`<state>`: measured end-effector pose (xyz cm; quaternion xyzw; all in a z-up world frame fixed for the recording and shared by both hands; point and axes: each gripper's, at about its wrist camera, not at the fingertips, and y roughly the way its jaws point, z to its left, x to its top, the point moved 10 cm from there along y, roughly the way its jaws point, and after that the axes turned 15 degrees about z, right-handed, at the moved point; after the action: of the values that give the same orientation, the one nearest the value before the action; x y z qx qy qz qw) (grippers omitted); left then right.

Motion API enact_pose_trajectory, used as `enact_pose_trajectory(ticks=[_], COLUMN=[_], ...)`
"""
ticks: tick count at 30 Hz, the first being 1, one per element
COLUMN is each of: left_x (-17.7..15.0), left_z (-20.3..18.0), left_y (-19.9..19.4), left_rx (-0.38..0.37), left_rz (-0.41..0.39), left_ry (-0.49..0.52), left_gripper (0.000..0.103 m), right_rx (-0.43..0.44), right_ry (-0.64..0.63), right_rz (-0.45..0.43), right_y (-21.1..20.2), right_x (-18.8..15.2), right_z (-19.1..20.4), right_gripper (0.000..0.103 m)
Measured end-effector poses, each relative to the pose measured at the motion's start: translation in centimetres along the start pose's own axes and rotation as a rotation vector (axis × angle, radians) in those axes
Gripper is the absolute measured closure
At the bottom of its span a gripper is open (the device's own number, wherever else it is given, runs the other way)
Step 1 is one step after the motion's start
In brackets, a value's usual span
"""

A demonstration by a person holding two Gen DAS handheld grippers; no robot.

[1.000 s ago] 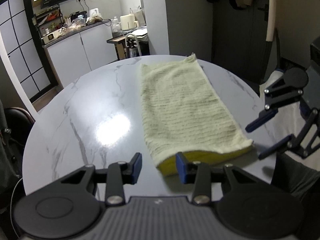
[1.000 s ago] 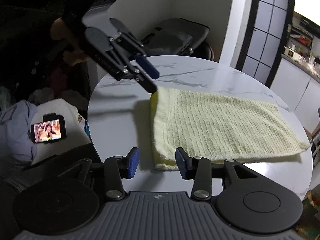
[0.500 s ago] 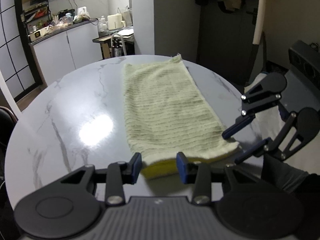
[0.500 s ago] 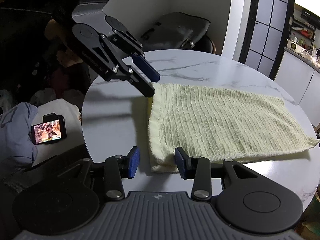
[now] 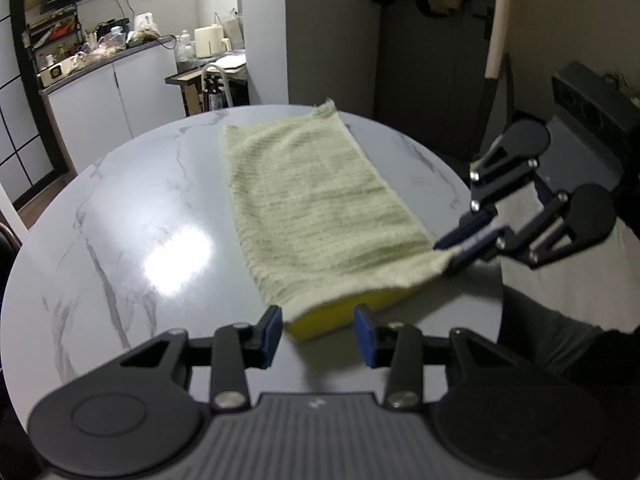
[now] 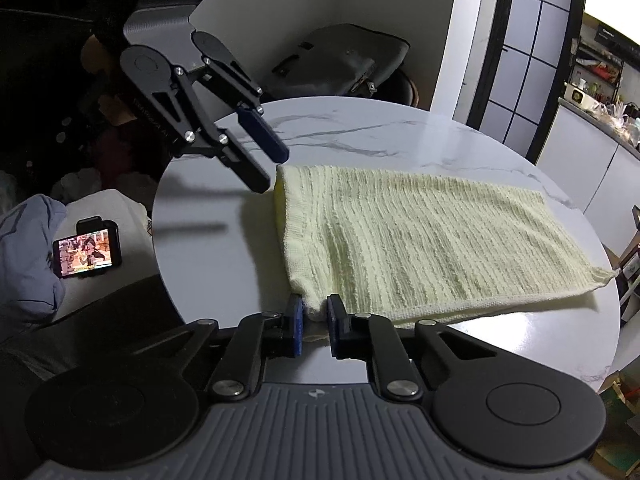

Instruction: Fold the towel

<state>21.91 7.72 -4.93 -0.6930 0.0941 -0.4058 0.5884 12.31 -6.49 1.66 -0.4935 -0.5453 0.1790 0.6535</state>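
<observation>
A pale yellow towel (image 5: 320,200) lies folded lengthwise on the round marble table (image 5: 140,220), one short end toward me. My left gripper (image 5: 318,328) is open, and the towel's near left corner sits between its blue pads without being pressed. In the right wrist view the left gripper (image 6: 272,172) hovers at the towel's (image 6: 420,232) far corner. My right gripper (image 6: 315,320) has its jaws closing, and the pads pinch the towel's other near corner. The left wrist view shows the right gripper (image 5: 460,246) clamped on that slightly raised corner.
The table's (image 6: 360,136) front edge runs just under both grippers. A phone (image 6: 86,252) with a lit screen lies on bedding at the left. A chair with a dark bag (image 6: 340,60) stands behind the table. White kitchen cabinets (image 5: 100,112) stand beyond.
The right jaws have narrowed from wide apart onto the towel's corner. The left gripper has shifted so that the other near corner now sits between its fingers.
</observation>
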Motion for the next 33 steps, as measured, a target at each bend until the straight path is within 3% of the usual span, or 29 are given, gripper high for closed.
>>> enact_pose_trajectory(ticks=[4, 6, 13, 17, 20, 23, 31, 33], left_x=[-0.1, 0.2, 1.4, 2.0, 2.5, 2.6, 3.0, 3.1], left_z=[-0.7, -1.0, -1.7, -1.7, -2.1, -3.1, -2.5, -1.8], left_y=[0.0, -0.1, 0.4, 0.6, 0.7, 1.5, 3.6, 3.8], left_rx=[-0.018, -0.018, 0.037, 0.043, 0.025, 0.020, 0.099, 0.116], left_rz=[-0.004, -0.012, -0.025, -0.047, -0.075, -0.080, -0.053, -0.050], left_ry=[0.016, 0.030, 0.083, 0.087, 0.099, 0.143, 0.134, 0.115], left_gripper=[0.060, 0.054, 0.053, 0.046, 0.033, 0.030, 0.031, 0.037], right_rx=[-0.003, -0.010, -0.026, -0.027, -0.023, -0.021, -0.017, -0.018], right_ry=[0.009, 0.010, 0.015, 0.022, 0.026, 0.023, 0.025, 0.024], right_rz=[-0.025, -0.040, -0.066, -0.078, -0.084, -0.090, -0.100, -0.102], right_y=[-0.8, -1.4, -2.5, -3.1, -3.3, -3.4, -3.8, -4.0], right_x=[0.4, 0.7, 1.2, 1.4, 1.6, 1.9, 2.2, 2.3], right_z=[-0.2, -0.4, -1.0, -1.3, -1.5, -1.4, -1.5, -1.5], right_gripper=[0.089, 0.089, 0.089, 0.089, 0.089, 0.089, 0.089, 0.089])
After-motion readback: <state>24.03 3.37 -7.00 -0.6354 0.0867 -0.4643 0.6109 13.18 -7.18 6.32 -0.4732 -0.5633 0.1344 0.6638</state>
